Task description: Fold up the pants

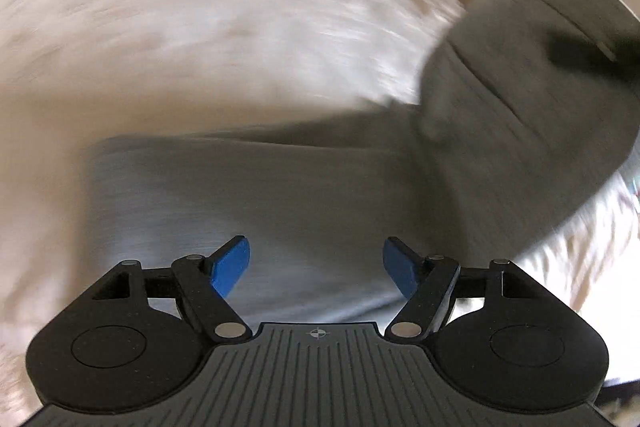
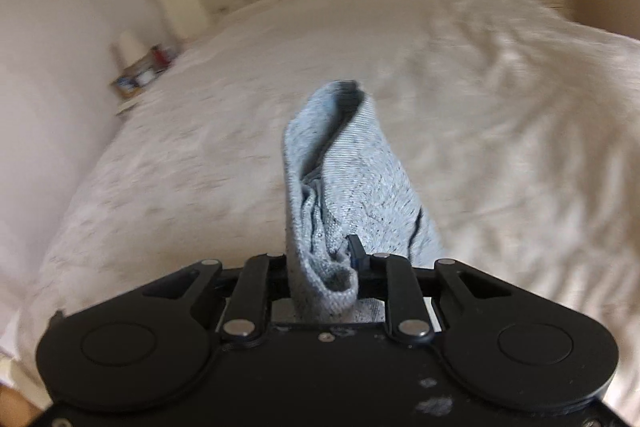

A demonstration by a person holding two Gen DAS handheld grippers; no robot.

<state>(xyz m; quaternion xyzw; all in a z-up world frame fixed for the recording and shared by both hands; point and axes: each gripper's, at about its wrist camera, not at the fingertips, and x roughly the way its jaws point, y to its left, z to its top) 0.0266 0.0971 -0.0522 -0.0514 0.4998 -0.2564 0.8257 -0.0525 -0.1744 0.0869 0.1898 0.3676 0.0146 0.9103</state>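
A: Left hand-held gripper [image 1: 316, 267]?
B: Spread wide, empty, above the grey pants [image 1: 280, 195] lying on the bed [image 1: 180, 27].
A: Right hand-held gripper [image 2: 320, 263]?
B: Pinching a bunched fold of the pants [image 2: 340, 179], lifted over the bed [image 2: 500, 107].

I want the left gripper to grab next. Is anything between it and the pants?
Nothing visible. The left gripper is open right over the grey pants on the bed; the right gripper grips another part.

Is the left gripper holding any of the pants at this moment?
No, the left gripper is open, its blue fingers spread apart over the grey pants with nothing between them.
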